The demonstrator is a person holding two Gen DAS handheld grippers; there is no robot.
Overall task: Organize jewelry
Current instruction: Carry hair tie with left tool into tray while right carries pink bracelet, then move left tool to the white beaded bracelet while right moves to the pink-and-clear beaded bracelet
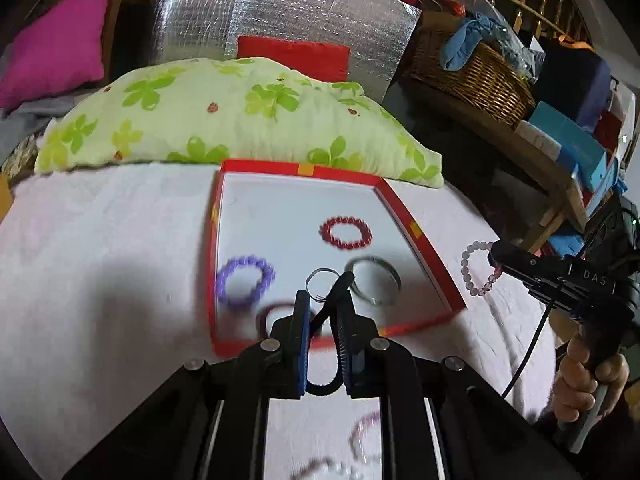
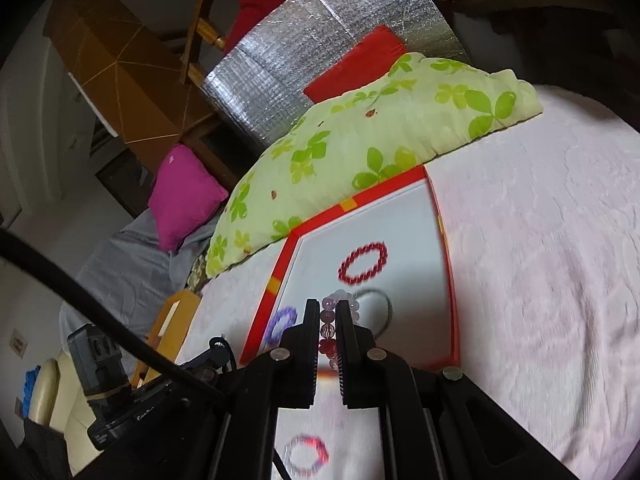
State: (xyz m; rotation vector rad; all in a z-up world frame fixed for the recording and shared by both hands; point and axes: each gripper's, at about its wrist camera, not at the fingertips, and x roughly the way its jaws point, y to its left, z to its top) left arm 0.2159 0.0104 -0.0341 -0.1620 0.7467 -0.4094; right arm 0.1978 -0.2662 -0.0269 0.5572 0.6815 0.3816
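A red-rimmed tray with a white floor lies on the pink bedspread. In it lie a dark red bead bracelet, a purple bead bracelet, a silver bangle and a dark bracelet. My left gripper is shut on a black cord with a metal ring, held over the tray's near edge. My right gripper is shut on a pale pink bead bracelet, which also shows in the left wrist view hanging right of the tray.
A green flowered pillow lies behind the tray. More bead bracelets lie on the bedspread near me. A wicker basket and boxes stand at the right. A magenta cushion is far left.
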